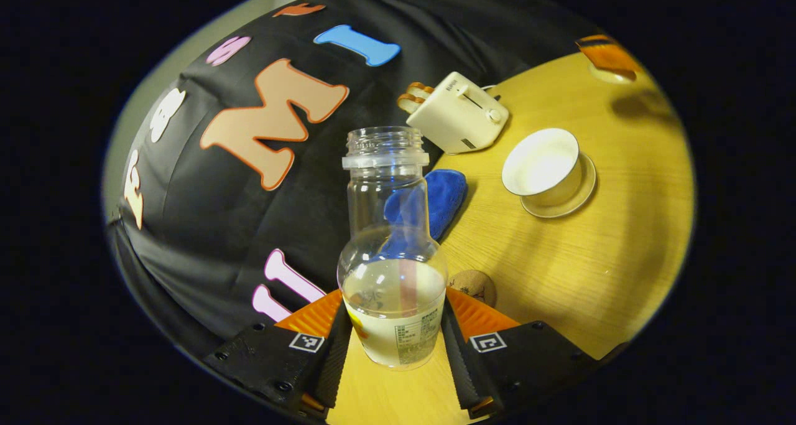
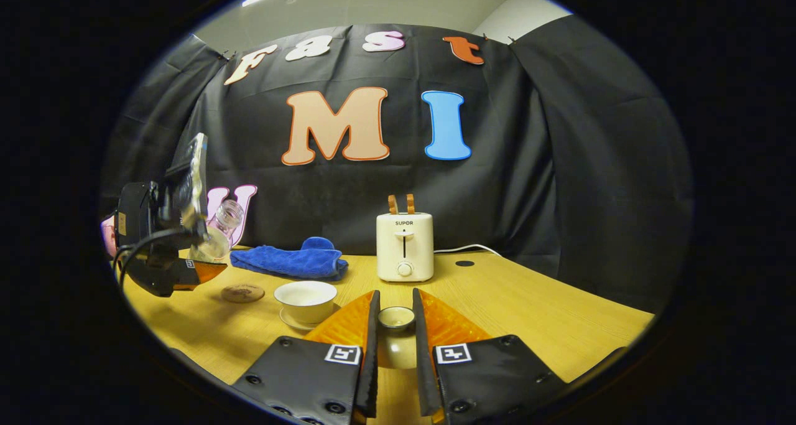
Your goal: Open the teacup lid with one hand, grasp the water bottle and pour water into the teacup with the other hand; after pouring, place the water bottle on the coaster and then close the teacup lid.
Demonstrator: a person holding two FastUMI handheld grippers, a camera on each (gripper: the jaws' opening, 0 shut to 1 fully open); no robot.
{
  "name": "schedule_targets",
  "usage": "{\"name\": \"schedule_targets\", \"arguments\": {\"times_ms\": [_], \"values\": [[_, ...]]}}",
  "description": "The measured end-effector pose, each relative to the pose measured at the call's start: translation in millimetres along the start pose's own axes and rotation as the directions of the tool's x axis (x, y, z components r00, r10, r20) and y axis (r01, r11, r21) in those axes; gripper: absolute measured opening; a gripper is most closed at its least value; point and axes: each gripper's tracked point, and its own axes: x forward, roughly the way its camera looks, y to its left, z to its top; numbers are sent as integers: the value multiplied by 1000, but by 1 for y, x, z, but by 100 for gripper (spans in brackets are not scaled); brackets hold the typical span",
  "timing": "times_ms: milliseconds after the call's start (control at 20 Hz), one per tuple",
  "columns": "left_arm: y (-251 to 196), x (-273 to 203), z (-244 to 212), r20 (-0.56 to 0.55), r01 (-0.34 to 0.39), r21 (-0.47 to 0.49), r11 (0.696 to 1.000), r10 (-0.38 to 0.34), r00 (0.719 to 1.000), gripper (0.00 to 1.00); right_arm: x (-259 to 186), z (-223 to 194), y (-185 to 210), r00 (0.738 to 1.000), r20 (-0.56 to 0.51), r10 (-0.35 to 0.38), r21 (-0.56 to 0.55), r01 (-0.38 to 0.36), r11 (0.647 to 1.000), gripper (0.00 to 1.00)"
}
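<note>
Water bottle (image 1: 392,275), uncapped and part full, sits clamped between the left gripper (image 1: 393,344) fingers, lifted above the table (image 1: 591,275). Right gripper (image 2: 395,344) pinches the lid (image 2: 396,319). The open teacup (image 2: 306,300) stands on its saucer near the table's middle, coaster (image 2: 242,293) beside it toward the blue cloth (image 2: 289,260).

Probably a recording booth: cloth-draped wall (image 2: 559,182), wooden table (image 2: 535,313).

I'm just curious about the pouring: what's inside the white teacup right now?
The teacup stands open on its saucer. Its pale inside shows no visible contents; whether clear water lies at the bottom cannot be told.
</note>
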Motion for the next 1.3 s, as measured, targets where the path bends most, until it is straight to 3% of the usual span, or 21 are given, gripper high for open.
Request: {"name": "schedule_targets", "arguments": {"times_ms": [300, 550, 900, 1300], "values": [[0, 19, 3, -32, 0, 220, 976, 7, 999, 70, 1, 1, -7, 1000, 0, -12, 0, 12, 1000, 29], [-8, 20, 1, -68, 30, 335, 942, -8, 998, 70, 0, 1, -8, 1000, 1, -16, 0, 16, 1000, 29], [1, 28, 9, -77, 13, 528, 849, 32, 997, 70, 1, 0, -8, 1000, 1, -16, -1, 16, 1000, 29], [8, 33, 19, -69, 3, 663, 749, 57, 996, 69, 1, 0, -8, 1000, 1, -16, -1, 16, 1000, 29]]}}
